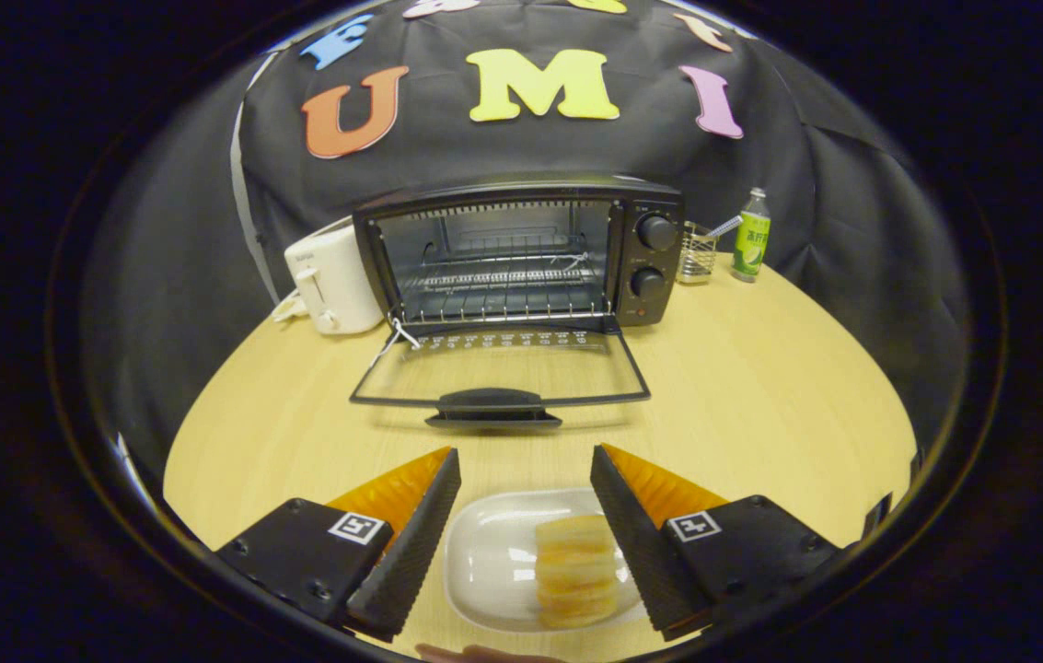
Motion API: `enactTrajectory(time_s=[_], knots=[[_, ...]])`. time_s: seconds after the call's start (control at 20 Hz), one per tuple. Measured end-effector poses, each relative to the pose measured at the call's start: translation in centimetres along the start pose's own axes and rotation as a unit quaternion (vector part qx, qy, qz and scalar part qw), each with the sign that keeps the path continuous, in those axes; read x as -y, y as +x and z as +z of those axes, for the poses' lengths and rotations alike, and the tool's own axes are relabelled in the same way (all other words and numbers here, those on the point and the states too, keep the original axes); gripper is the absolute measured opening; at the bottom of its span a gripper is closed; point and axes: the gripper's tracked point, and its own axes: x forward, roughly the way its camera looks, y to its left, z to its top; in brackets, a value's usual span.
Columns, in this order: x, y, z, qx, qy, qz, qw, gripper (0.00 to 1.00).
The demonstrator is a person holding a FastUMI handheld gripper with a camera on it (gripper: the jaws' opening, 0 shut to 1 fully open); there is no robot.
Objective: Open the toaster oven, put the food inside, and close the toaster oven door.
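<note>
Toaster oven (521,258): seen well beyond the jaws, door (500,373) lowered flat. Food (576,571): on white dish (493,562), between the spread, unclenched fingers of the gripper (526,465).

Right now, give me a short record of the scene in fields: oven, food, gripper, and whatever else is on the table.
oven: black toaster oven at the far side of the wooden table, glass door folded down flat, wire rack inside bare
food: stacked yellowish pastry on a white oval dish, between the fingers
gripper: gripper open, fingers either side of the dish, not touching the pastry
beside oven: white toaster on one side; wire holder and green-labelled bottle on the other
</note>
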Motion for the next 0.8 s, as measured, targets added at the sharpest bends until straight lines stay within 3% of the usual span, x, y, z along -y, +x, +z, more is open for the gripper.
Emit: enactTrajectory(time_s=[0.35, 0.55, 0.6, 0.8], knots=[[2.5, -1.4, -5.5, -0.009, -0.042, -0.023, 0.999, 0.97], [2.7, -1.0, -8.1, -0.012, -0.017, 0.01, 1.0, 0.88], [2.8, -0.7, -8.7, -0.021, -0.014, 0.013, 1.0, 0.82], [2.9, -0.6, -8.9, -0.021, -0.017, 0.007, 1.0, 0.76]])
